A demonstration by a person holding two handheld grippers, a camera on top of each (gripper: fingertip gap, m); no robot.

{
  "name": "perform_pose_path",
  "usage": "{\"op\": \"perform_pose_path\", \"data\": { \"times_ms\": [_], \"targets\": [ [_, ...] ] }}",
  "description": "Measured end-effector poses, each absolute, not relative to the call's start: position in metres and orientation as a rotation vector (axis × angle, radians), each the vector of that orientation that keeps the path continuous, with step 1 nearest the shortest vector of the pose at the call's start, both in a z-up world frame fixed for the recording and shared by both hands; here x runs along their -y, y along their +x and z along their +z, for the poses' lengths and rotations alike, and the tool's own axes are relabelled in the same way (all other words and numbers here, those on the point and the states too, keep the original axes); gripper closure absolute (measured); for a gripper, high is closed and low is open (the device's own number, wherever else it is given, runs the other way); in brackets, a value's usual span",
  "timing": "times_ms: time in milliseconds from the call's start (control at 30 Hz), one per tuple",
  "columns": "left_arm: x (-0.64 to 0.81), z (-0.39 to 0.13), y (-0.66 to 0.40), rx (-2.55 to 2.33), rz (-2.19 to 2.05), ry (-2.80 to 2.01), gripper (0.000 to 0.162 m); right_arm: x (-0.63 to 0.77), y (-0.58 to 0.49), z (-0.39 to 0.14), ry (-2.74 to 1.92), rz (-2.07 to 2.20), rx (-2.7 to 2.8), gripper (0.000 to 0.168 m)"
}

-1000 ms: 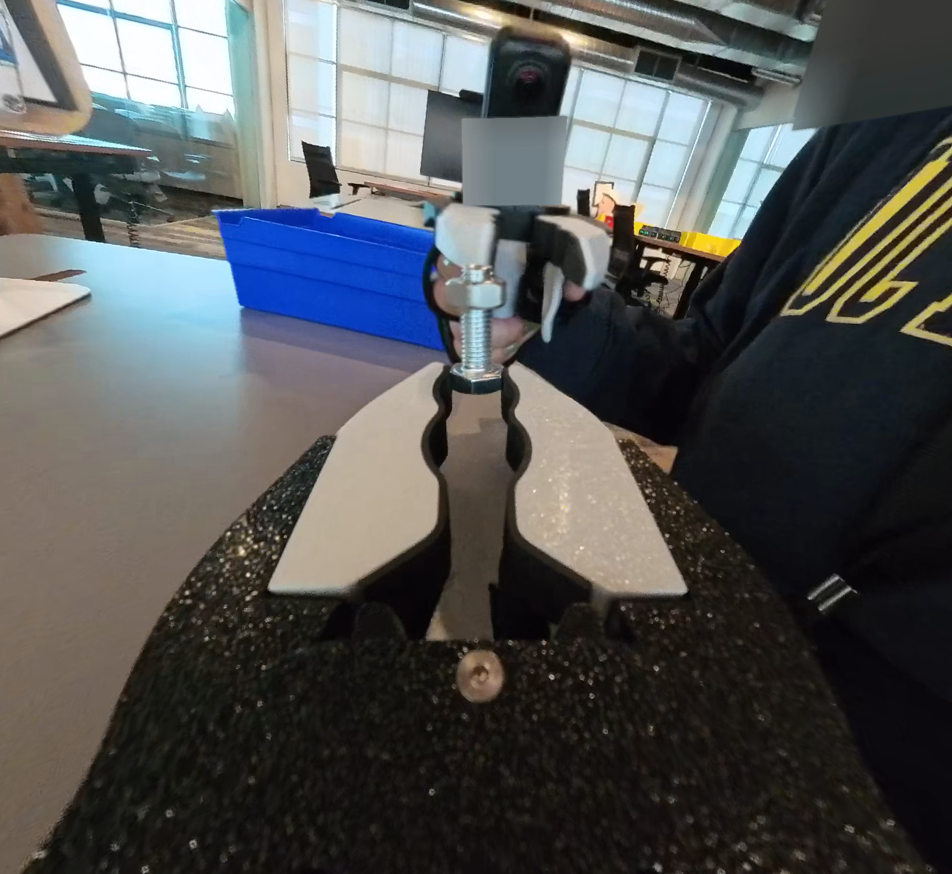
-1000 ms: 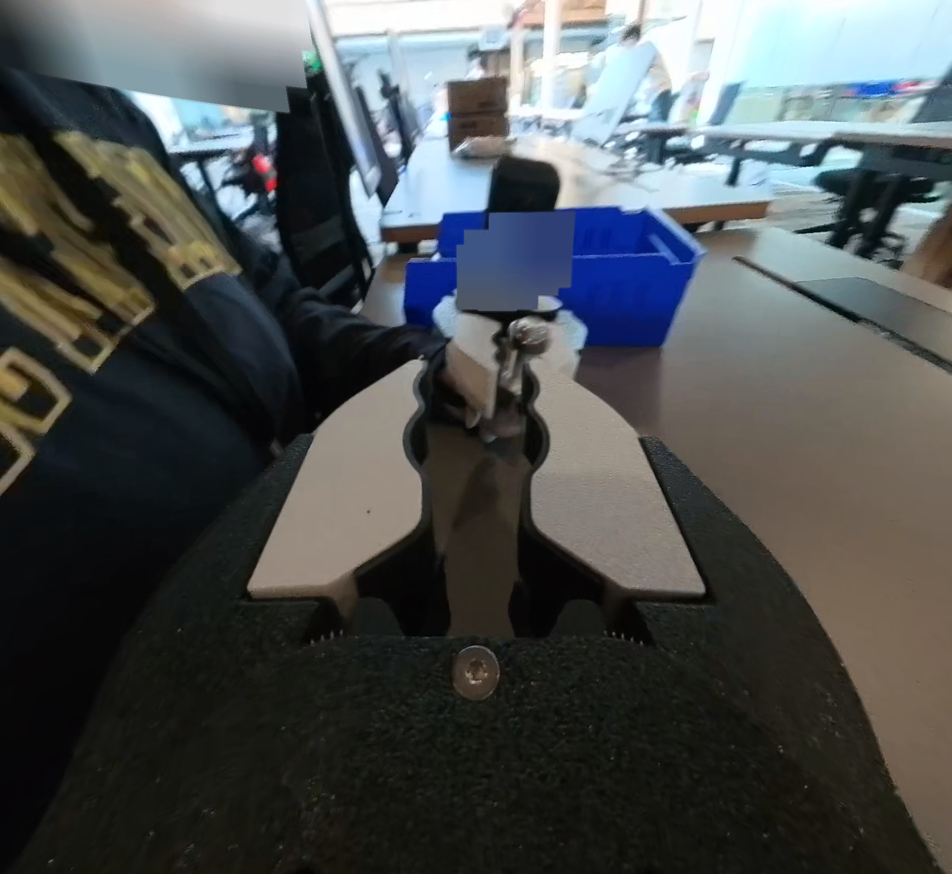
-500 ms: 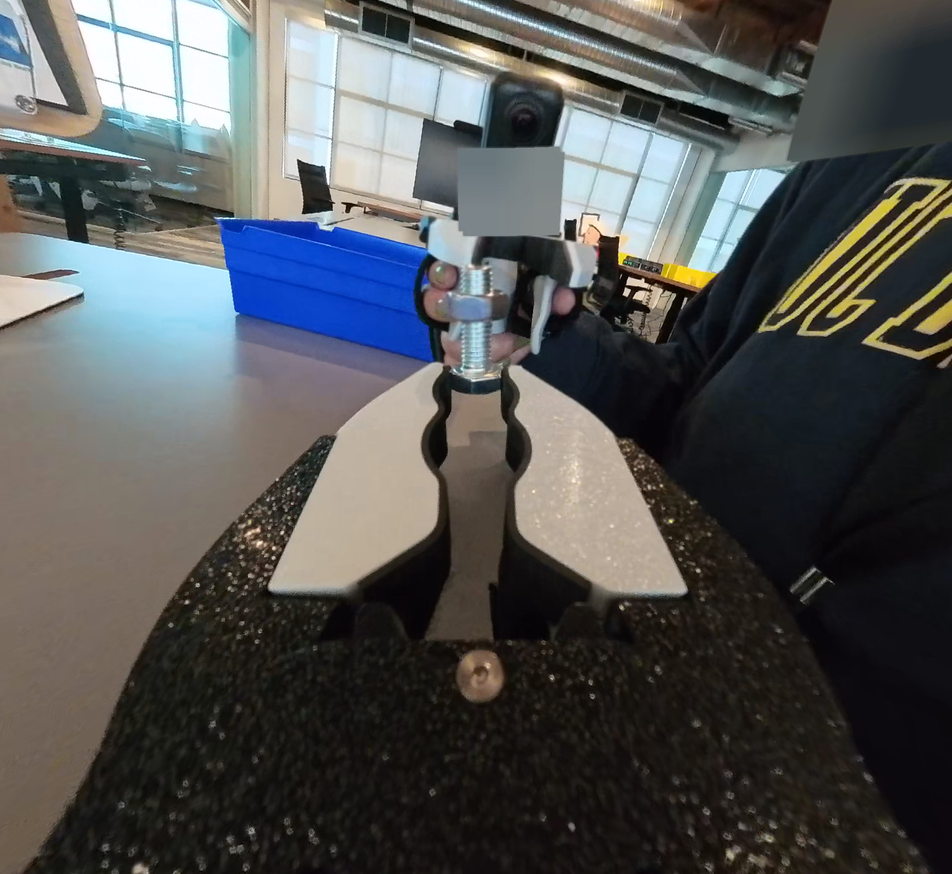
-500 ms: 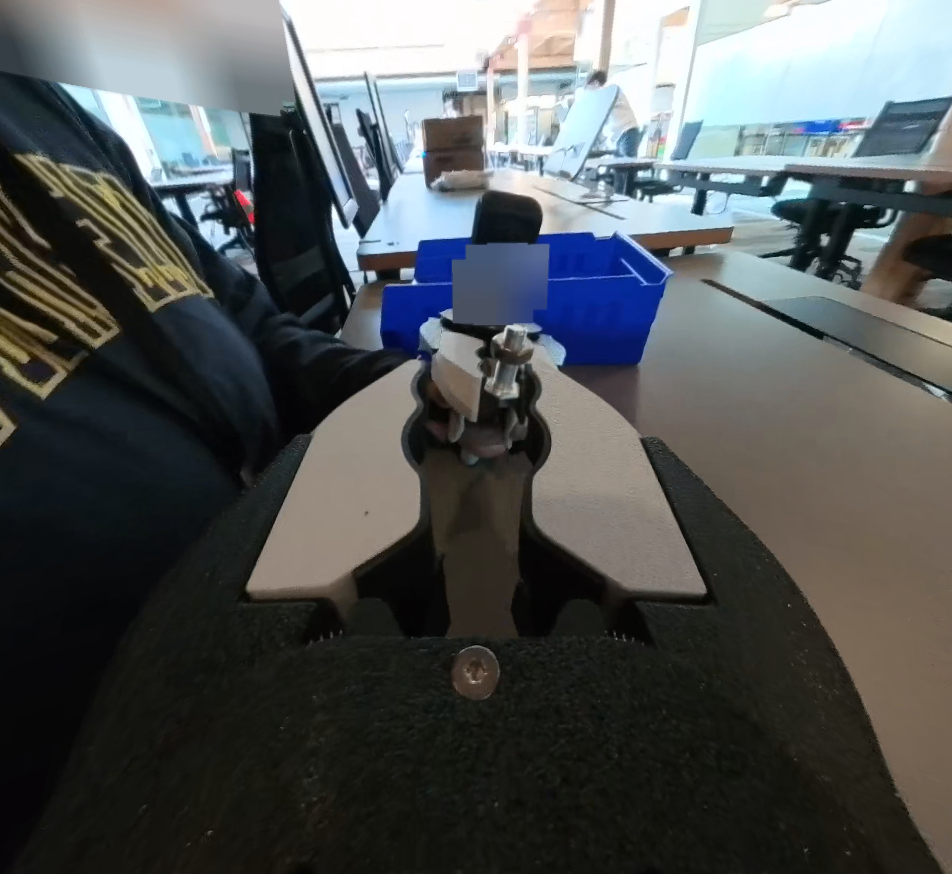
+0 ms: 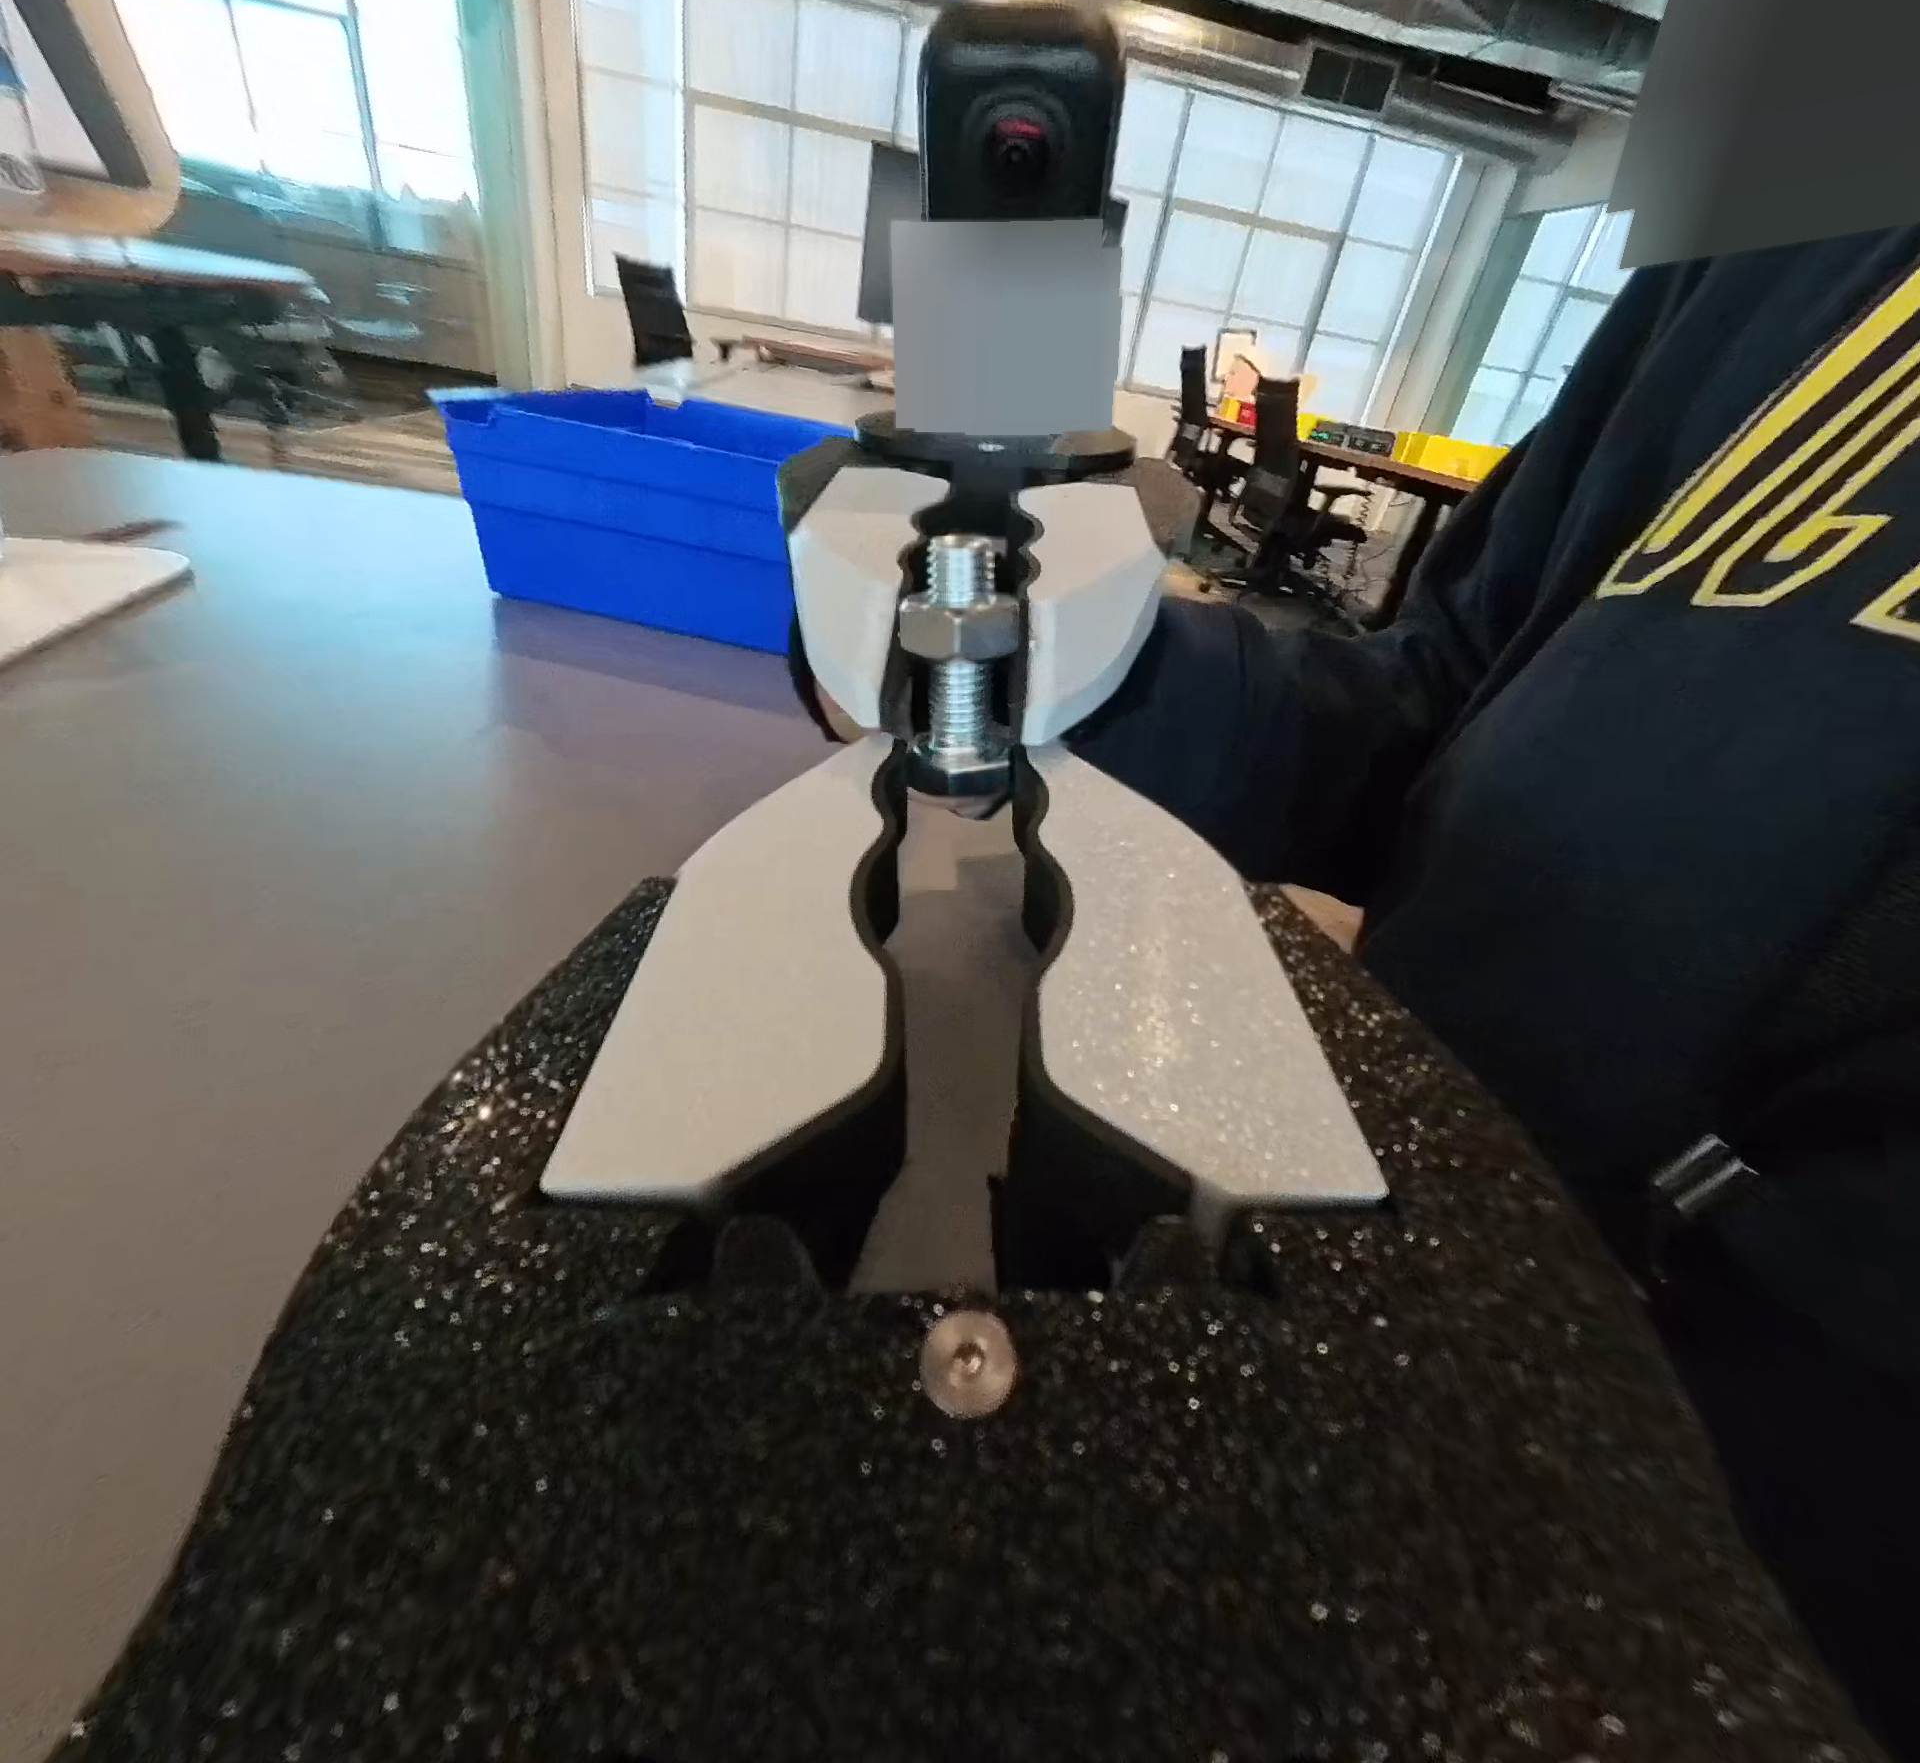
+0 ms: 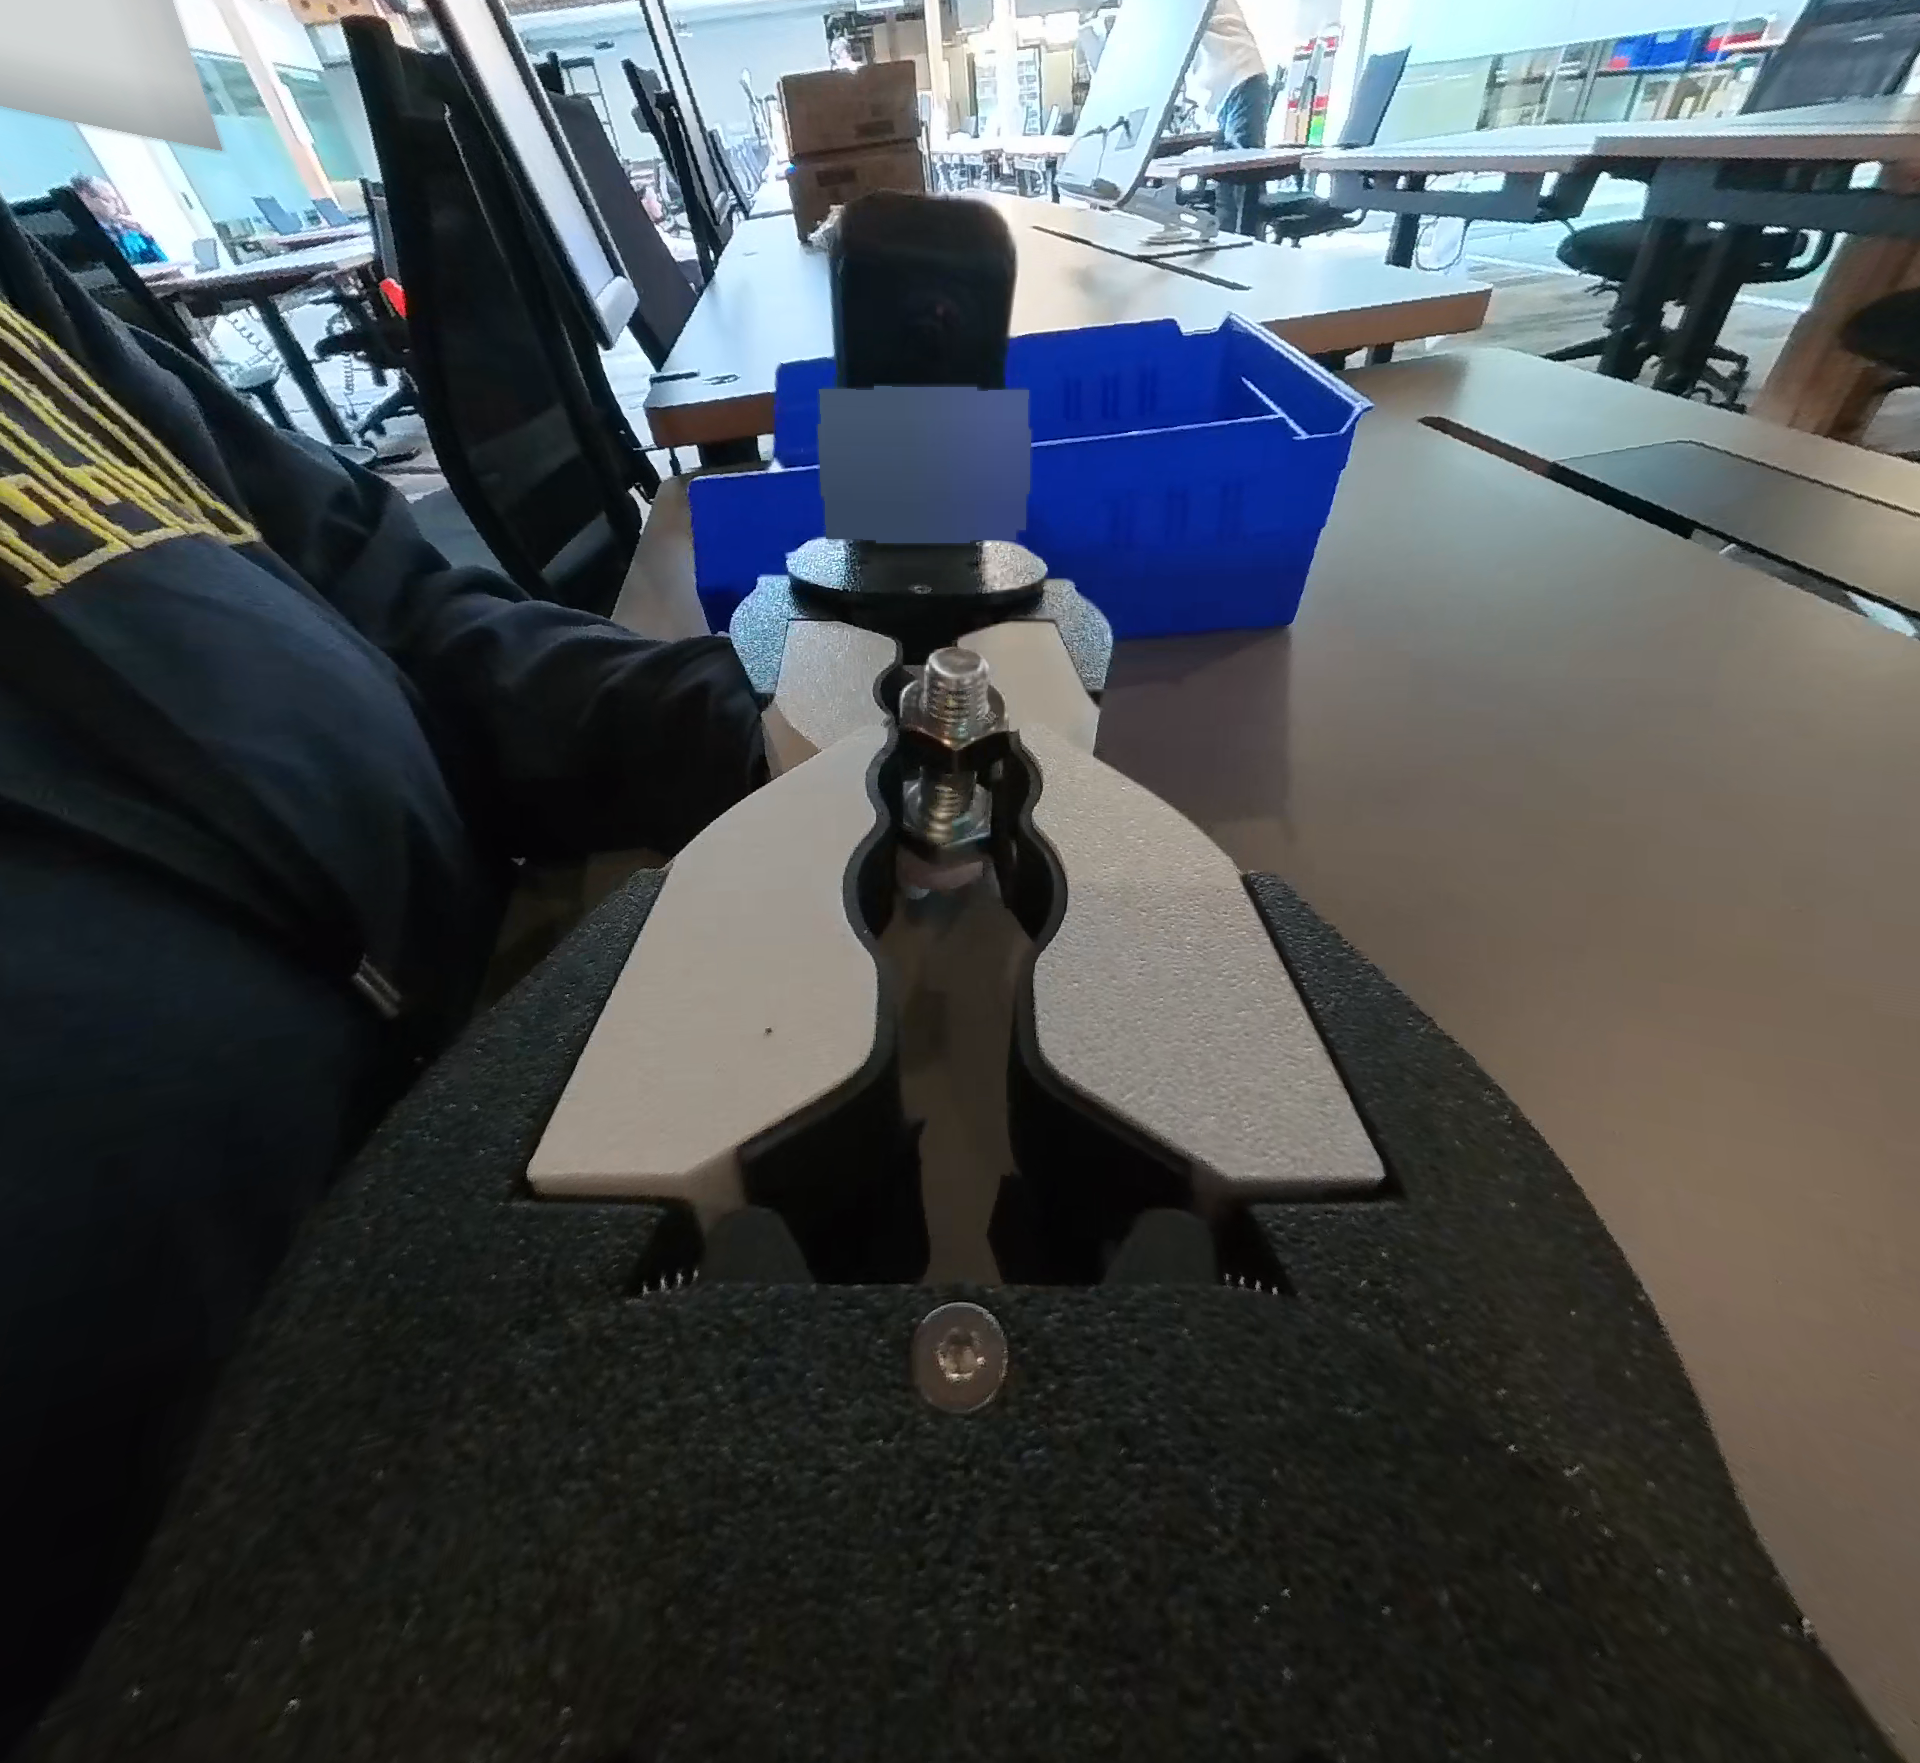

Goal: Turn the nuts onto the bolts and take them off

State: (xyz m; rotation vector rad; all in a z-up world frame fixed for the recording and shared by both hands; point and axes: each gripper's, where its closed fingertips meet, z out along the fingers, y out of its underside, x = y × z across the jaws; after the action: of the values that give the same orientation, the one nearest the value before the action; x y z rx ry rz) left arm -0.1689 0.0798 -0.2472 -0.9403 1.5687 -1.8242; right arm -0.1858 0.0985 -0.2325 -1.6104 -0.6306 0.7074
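Note:
A steel bolt (image 5: 958, 690) stands upright above the table between my two grippers. My left gripper (image 5: 956, 775) is shut on the bolt's hex head at the bottom. My right gripper (image 5: 961, 630) faces it from the far side and is shut on the hex nut (image 5: 958, 624), which sits partway down the thread with bare thread above it. In the right wrist view my right gripper (image 6: 948, 745) clamps the nut (image 6: 951, 724), the bolt tip (image 6: 956, 674) pokes up behind it, and the left gripper's fingers (image 6: 821, 690) show beyond.
A blue plastic bin (image 5: 623, 508) stands on the grey table (image 5: 312, 778) behind the grippers; it also shows in the right wrist view (image 6: 1174, 518). The person's dark sleeve and torso (image 5: 1610, 778) fill one side. Desks, chairs and monitors stand farther back. My left and right fingertips are right by each other.
My right gripper has turned from a tilted pose back to level while gripping the nut. The nut sits lower on the thread, with more bare thread above it. The left gripper keeps its hold.

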Motion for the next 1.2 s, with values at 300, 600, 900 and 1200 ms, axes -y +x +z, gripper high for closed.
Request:
{"op": "perform_pose_path", "data": {
  "times_ms": [300, 600, 900, 1200],
  "targets": [
    [-0.088, -0.24, -0.162, -1.445, -1.736, -0.966, 0.078, -0.054, -0.079, -0.183, -1.784, 0.119, 0.515, 0.151],
    [-0.093, -0.238, -0.161, -1.417, -1.674, -0.968, 0.089, 0.06, 0.147, -0.253, -2.573, -0.554, 0.063, 0.15],
    [-0.092, -0.238, -0.161, -1.457, -1.556, -0.931, 0.103, 0.074, 0.183, -0.343, -2.91, -0.494, 0.082, 0.15],
    [-0.087, -0.234, -0.164, -1.472, -1.397, -0.872, 0.107, 0.042, 0.129, -0.22, -2.298, -0.611, 0.124, 0.142]
  ]
}}
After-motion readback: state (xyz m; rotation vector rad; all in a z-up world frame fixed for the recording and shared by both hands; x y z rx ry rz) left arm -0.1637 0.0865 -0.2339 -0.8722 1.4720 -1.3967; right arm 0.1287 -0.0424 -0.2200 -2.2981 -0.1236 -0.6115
